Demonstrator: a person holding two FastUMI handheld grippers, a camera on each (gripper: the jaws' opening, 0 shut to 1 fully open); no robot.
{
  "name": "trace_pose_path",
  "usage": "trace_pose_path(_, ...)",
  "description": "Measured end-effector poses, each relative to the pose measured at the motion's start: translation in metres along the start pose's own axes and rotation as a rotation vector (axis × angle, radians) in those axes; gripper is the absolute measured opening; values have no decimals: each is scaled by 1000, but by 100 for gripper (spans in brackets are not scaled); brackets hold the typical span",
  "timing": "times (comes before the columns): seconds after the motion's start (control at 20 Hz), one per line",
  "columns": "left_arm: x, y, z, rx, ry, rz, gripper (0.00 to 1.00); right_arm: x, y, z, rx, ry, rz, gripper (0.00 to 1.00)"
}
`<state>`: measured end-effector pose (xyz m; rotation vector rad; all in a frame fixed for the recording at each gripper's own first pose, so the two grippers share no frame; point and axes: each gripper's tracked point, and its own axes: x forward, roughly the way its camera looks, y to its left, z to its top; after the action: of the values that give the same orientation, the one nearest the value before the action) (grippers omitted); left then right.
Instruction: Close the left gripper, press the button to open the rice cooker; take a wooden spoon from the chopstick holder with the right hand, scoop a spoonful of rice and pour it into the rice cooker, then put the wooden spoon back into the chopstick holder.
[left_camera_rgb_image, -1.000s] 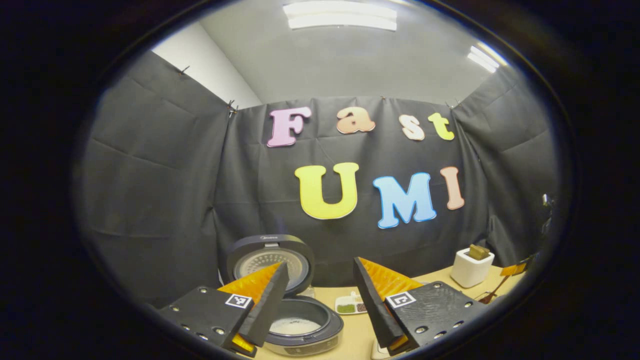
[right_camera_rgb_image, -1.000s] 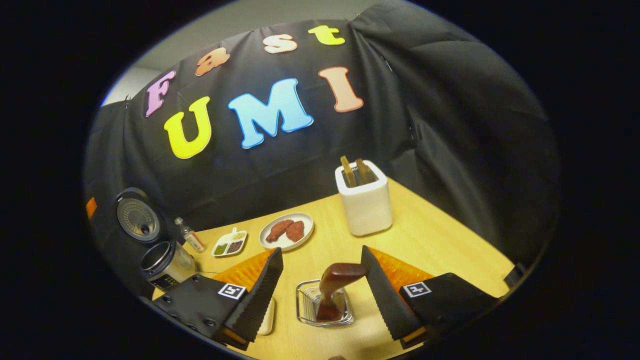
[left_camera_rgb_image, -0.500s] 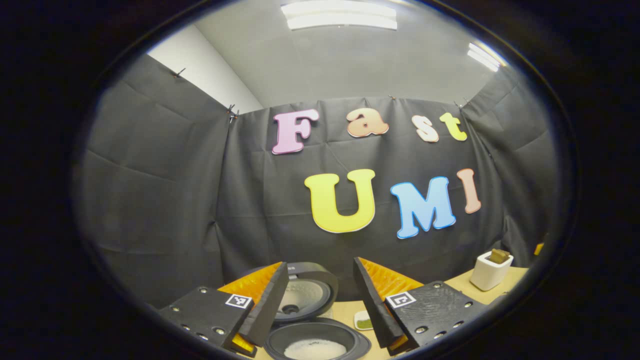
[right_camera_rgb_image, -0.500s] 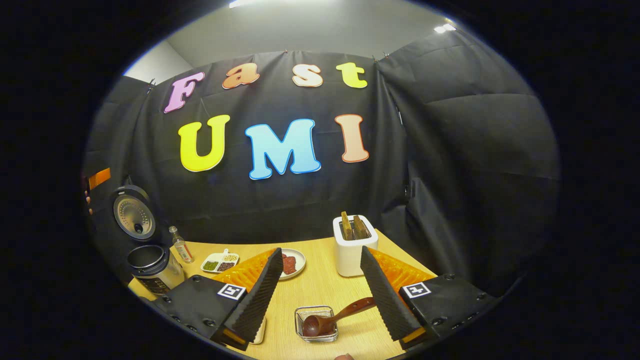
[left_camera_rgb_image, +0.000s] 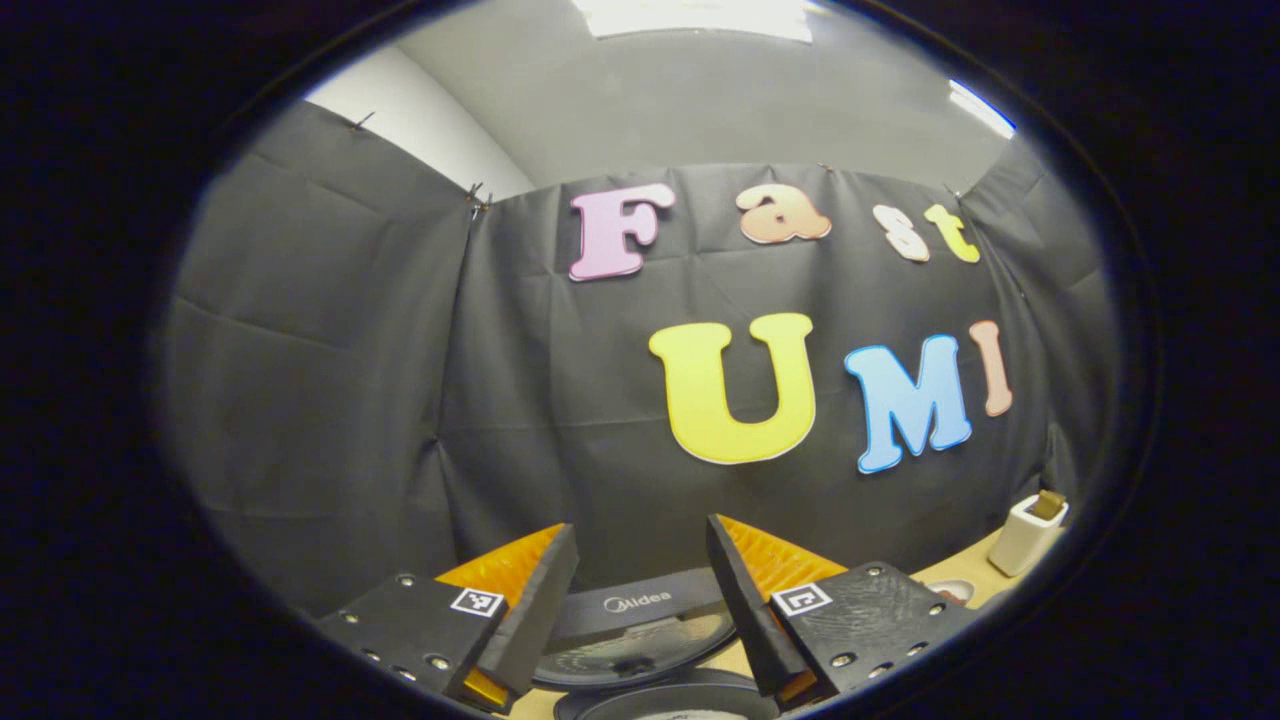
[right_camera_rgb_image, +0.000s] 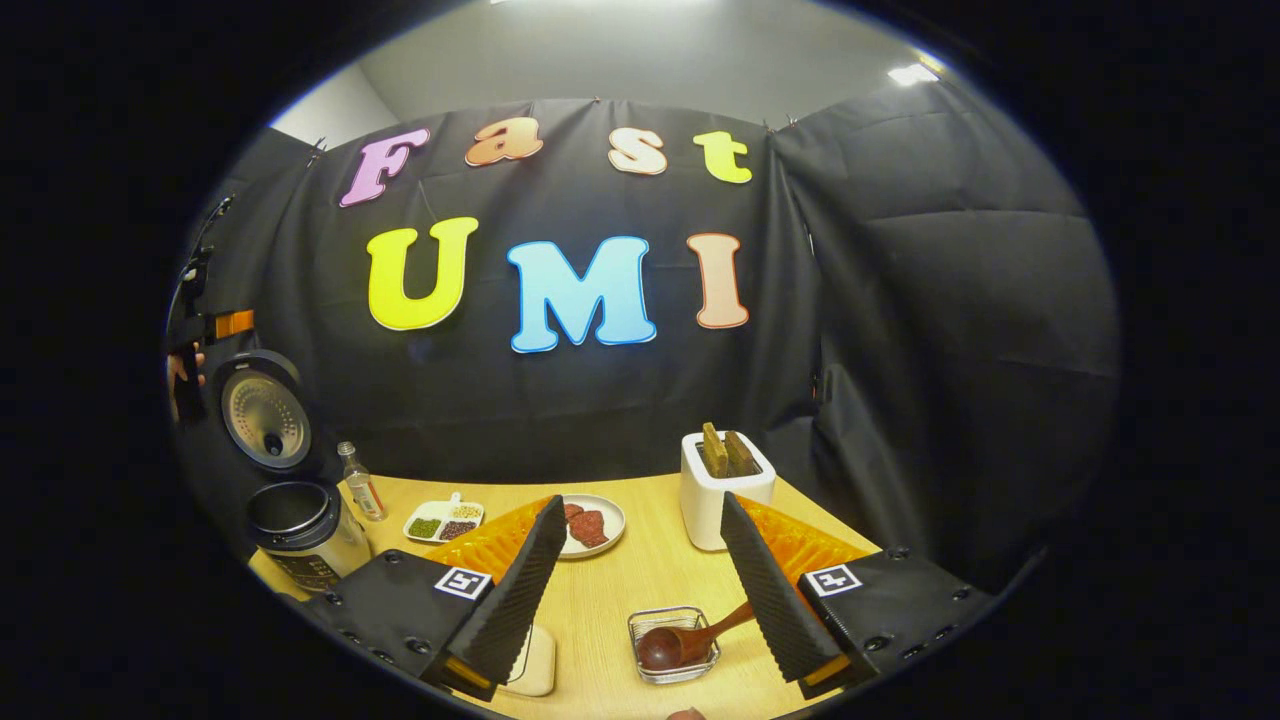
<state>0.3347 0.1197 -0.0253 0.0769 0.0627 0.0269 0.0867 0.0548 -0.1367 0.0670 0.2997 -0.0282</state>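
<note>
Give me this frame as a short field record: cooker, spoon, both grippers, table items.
rice cooker: lid up, pot open
wooden spoon: bowl in wire chopstick holder, handle leaning right, ungripped
right gripper: open, above the holder
left gripper: open, empty, over the cooker
white container: two brown pieces upright inside
plate: holds red-brown pieces
divided dish: beside a small bottle

In the right gripper view we log the rice cooker (right_camera_rgb_image: 300, 530) at the table's (right_camera_rgb_image: 640, 570) left edge, the bottle (right_camera_rgb_image: 361, 485), divided dish (right_camera_rgb_image: 443, 521) and plate (right_camera_rgb_image: 592, 525) rightward along the back edge, the holder (right_camera_rgb_image: 725, 492) by the back-right corner, and the spoon (right_camera_rgb_image: 690, 640) in the wire basket (right_camera_rgb_image: 675, 645) near the front edge.
</note>
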Motion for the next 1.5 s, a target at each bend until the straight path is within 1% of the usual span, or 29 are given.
trace_pose_path(0.2,23,8,-36,-5,73,9,81,-1,11,0,-17,10,-1,98)
trace_pose_path(0.25,25,8,-38,-10,72,16,81,0,12,2,-22,10,2,98)
trace_pose_path(0.35,26,6,-39,-1,67,21,84,0,10,-3,-34,9,6,98)
trace_pose_path(0.5,18,2,-40,-11,76,23,84,0,12,-1,-35,5,22,98)
trace_pose_path(1.0,-53,-25,-58,-32,122,12,85,-6,1,8,-54,-12,95,98)
trace_pose_path(1.5,-120,-55,-104,-58,215,18,84,-16,-26,12,-75,-17,144,98)
